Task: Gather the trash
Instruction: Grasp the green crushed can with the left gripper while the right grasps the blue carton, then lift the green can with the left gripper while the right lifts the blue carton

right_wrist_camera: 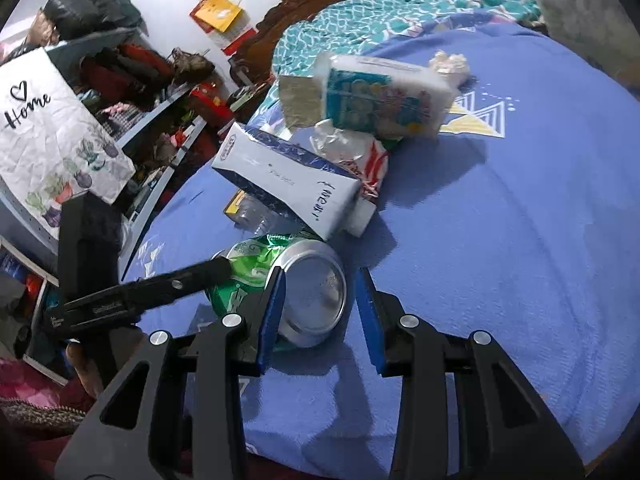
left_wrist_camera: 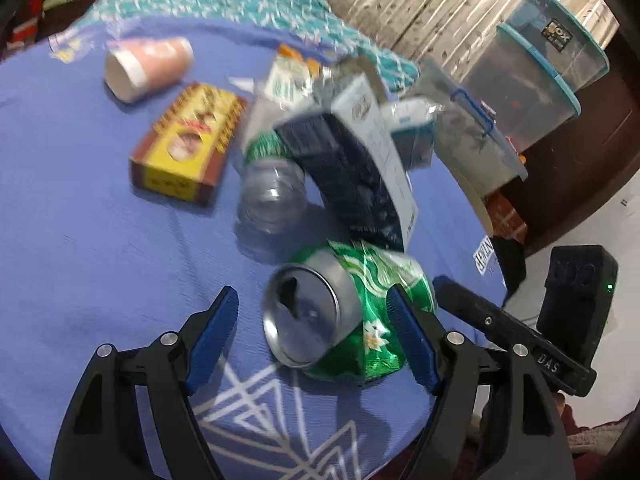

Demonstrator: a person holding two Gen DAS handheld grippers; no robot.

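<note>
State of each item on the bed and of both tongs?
Can: crushed, opened, on its side.
Bottle: clear, lying down.
Blue carton: tilted on the pile.
Yellow box: lying flat.
Cup: on its side.
Left tongs: open, straddling the can.
Right tongs: open around the can's end.

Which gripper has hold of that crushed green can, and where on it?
Neither holds it yet. The green can lies on the blue cloth between both sets of open jaws: left gripper around its opened top end, right gripper around its base.
</note>
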